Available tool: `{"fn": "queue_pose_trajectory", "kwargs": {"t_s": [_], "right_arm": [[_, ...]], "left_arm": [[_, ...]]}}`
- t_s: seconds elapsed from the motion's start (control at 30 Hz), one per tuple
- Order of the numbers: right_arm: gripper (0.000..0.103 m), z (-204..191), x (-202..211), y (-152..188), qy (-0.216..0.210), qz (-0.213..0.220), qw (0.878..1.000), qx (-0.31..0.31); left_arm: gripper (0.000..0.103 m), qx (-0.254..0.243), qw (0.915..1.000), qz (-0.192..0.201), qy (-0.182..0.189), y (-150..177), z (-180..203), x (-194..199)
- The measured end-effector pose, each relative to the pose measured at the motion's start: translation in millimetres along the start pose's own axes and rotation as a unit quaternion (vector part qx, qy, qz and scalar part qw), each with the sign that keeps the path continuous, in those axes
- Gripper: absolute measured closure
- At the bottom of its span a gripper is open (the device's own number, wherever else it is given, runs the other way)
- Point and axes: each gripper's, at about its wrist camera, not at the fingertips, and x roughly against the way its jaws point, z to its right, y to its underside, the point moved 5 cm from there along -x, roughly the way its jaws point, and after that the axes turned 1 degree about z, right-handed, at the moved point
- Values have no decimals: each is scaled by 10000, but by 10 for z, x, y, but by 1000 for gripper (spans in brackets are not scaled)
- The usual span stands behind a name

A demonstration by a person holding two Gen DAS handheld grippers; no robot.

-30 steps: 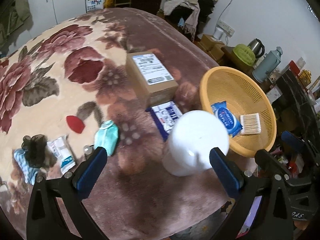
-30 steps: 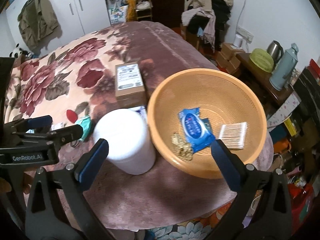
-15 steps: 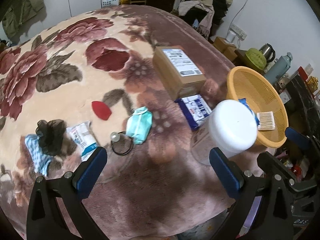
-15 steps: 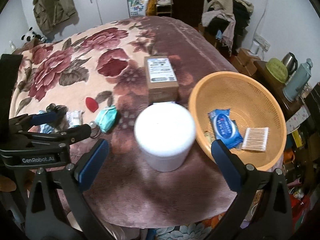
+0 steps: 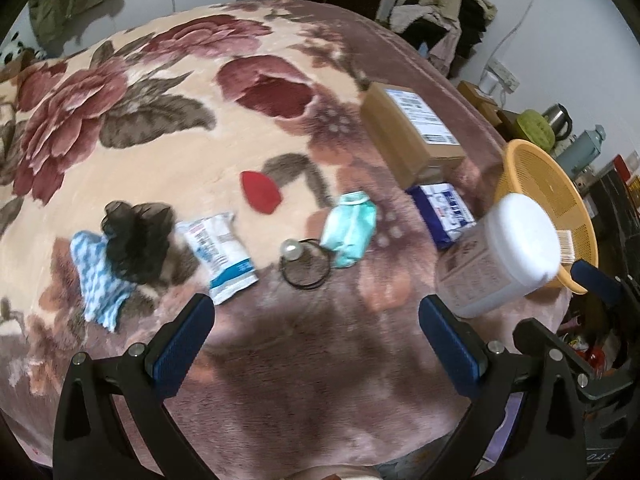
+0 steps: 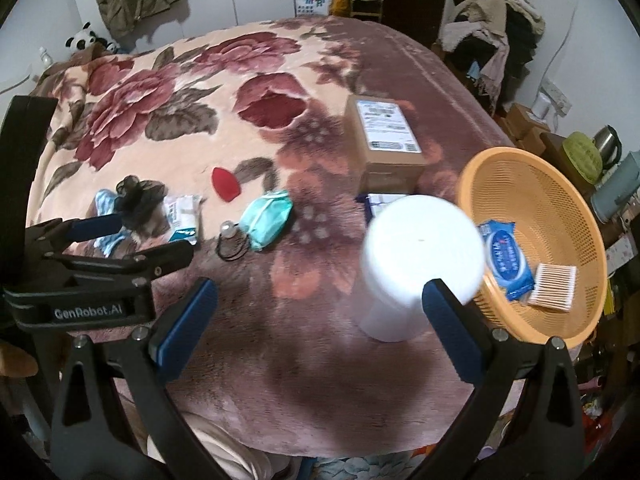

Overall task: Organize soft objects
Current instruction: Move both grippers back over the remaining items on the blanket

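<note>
Basket [image 6: 532, 184] rim partly behind white tub [image 6: 420, 248] | both grippers' jaws wide, empty | tub blurred

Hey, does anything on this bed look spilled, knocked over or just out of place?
Nothing is spilled or tipped. The white plastic tub stands upright beside the orange mesh basket. The one mismatch: a rigid brown cardboard box among the soft items. The teal face mask is crumpled against the black hair tie.

"genrobot.ai" stands on the left gripper [image 6: 132, 240].
</note>
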Motion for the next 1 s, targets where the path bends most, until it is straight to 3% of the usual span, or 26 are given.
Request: {"fn": "queue_pose_trajectory", "kwargs": {"t_s": [0.5, 1.0], "right_arm": [[0, -525, -339, 50, -274, -289, 9988, 297], [0, -745, -794, 215, -555, -675, 9959, 239]], "left_arm": [[1, 722, 9972, -124, -176, 211, -877, -185], [1, 1267, 9906, -282, -437, 475, -1671, -408]]}}
